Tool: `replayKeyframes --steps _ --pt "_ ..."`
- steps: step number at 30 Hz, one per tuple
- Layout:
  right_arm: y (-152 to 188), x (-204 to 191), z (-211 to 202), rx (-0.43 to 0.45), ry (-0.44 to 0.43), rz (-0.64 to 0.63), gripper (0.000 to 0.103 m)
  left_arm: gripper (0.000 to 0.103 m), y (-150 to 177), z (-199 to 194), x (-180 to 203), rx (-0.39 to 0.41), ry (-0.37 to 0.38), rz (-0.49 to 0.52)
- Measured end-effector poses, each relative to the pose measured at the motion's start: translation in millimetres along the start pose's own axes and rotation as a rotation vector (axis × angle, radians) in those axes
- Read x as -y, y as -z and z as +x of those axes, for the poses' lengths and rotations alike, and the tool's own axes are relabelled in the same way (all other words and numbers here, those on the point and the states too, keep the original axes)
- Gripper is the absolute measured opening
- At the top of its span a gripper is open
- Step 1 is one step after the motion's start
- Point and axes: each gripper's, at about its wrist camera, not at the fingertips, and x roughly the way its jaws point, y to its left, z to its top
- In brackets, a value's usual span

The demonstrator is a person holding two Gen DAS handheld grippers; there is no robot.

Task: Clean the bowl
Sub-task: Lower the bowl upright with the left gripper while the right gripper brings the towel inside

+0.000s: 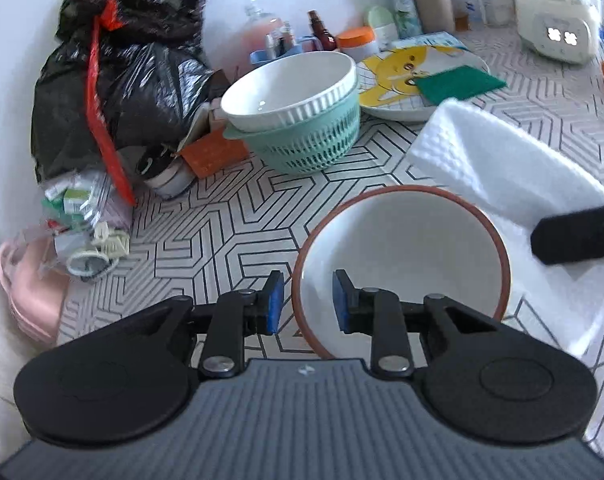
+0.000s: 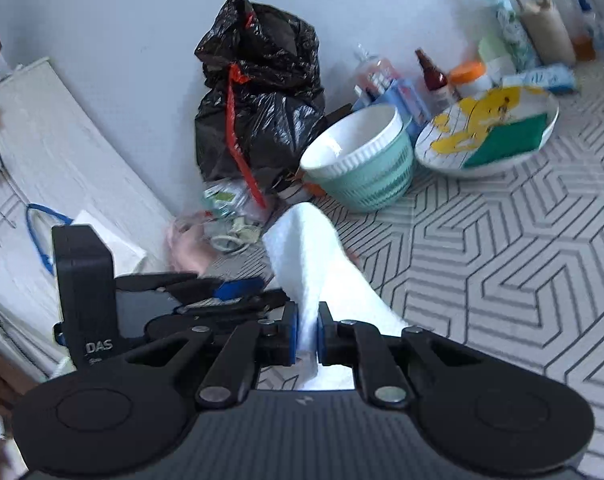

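While the left claw (image 1: pixel 306 300) pinches the brown-rimmed bowl (image 1: pixel 402 248) at its rim, only that view shows the bowl. The right wrist view shows the right claw (image 2: pixel 306 334) clamped on the white cloth (image 2: pixel 314 256).

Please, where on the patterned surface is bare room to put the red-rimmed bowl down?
Bare room lies on the patterned surface between the mint basket, the black bag and the red-rimmed bowl. The wall side, around the bottles and cartoon plate, is crowded.
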Motion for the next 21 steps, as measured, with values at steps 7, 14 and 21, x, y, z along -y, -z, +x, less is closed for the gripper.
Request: replayKeyframes --steps 7,14,21 --pt "-15.5 -36.6 29.1 -0.06 0.159 -0.154 0.011 0.027 -5.6 -15.4 -11.4 0.014 -0.016 -0.063" --pt "-13.7 -58.9 53.6 -0.065 0.299 -0.254 0.051 0.029 5.4 -12.3 -22.8 0.004 0.001 -0.103" --pt "-24.8 -42.0 23.6 0.021 0.256 -0.149 0.081 0.029 9.6 -17.3 -24.3 0.017 -0.042 -0.076"
